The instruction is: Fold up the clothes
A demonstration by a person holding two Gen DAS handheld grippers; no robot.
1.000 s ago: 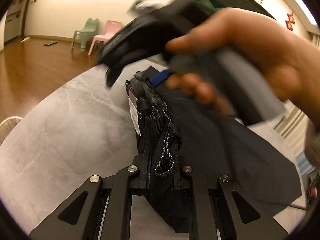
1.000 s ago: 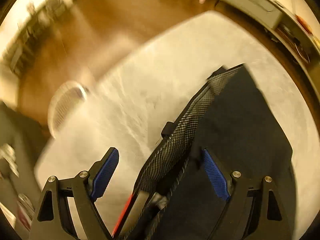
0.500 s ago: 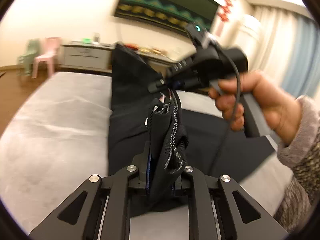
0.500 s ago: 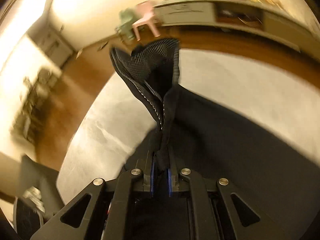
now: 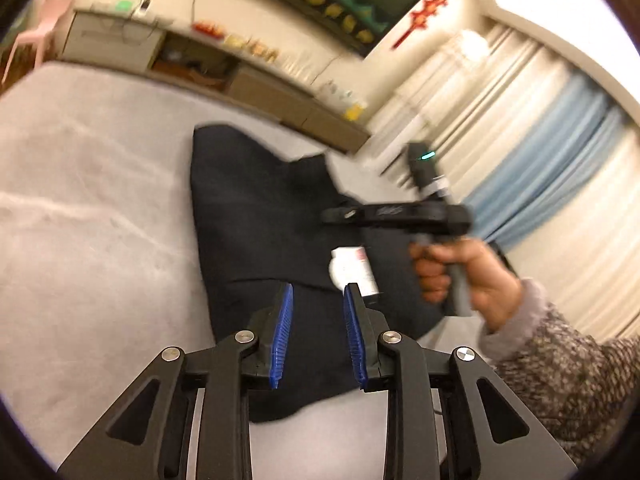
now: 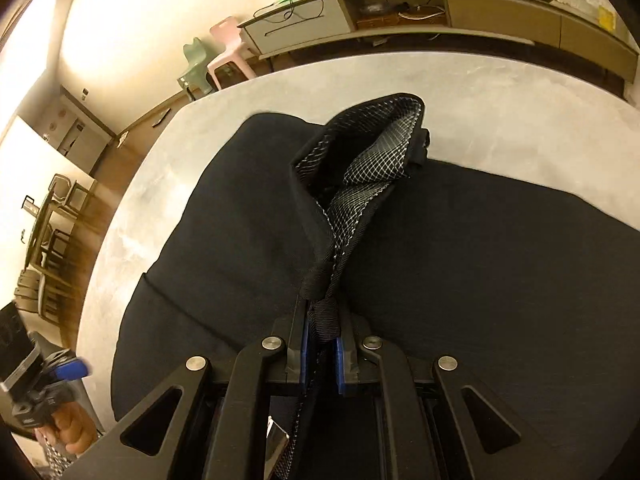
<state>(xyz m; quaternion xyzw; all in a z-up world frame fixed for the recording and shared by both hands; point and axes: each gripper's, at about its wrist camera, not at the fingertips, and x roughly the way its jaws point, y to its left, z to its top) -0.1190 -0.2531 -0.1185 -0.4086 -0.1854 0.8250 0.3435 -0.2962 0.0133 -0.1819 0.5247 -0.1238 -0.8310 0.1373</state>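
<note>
Right gripper (image 6: 320, 354) jaws pinching waistband of dark trousers (image 6: 460, 260); band running toward frame top. Left gripper (image 5: 316, 336) jaws just opening, empty, hovering above trousers on bench (image 5: 80, 200).

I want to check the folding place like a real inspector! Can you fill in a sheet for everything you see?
Surface: pale grey marbled table, bare around the garment.
Job's things: black garment with mesh lining spread flat; white label showing.
Clutter: nothing seen on the table.
Grippers: left claw has just been opening, nothing between its pads; right claw shut on the garment's waistband strap.
Cables: wires on the long sideboard.
Surroundings: pink plastic chair, green plastic chair, blue and white curtains.
</note>
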